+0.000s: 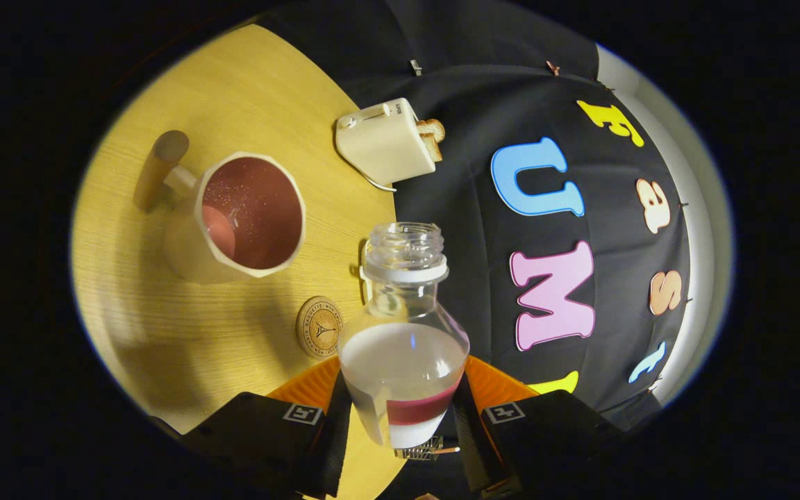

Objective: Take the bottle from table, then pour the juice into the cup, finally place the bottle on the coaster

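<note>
Two fingers of the gripper [403, 417] pinch the clear bottle [403, 347] at its lower body, one pressing on each side, with the uncapped neck pointing ahead and pale juice sitting in the lower half. Just beside the bottle, near the surface's [185, 347] edge by the black cloth wall, lies the round coaster [319, 326]. Farther in stands the cup [240, 219], mouth open toward the bottle, handle turned away. A toaster [386, 142] holding a slice of bread sits at the far edge. The pour appears to be the step in hand: the neck likely needs to swing over the cup's rim before tipping slowly. Open wood lies between bottle and cup; the near edge is close.
</note>
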Demonstrator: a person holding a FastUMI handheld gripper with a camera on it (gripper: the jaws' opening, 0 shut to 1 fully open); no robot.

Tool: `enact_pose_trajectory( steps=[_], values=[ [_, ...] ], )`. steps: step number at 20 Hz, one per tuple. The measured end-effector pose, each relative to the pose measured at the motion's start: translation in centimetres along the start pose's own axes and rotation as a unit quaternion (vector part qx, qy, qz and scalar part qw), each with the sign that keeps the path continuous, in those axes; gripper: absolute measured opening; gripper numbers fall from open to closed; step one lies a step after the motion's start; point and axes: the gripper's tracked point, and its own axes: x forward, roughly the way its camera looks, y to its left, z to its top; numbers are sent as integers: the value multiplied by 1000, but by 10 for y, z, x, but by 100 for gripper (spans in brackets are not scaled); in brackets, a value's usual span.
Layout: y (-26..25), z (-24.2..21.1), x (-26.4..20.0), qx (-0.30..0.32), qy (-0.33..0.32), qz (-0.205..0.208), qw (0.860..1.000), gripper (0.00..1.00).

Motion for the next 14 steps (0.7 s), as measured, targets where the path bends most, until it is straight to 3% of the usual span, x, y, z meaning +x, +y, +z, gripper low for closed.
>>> enact_pose_trajectory(
  steps=[14],
  values=[
    [3, 24, 18, -152, -48, -9, 987, 69]
  ],
)
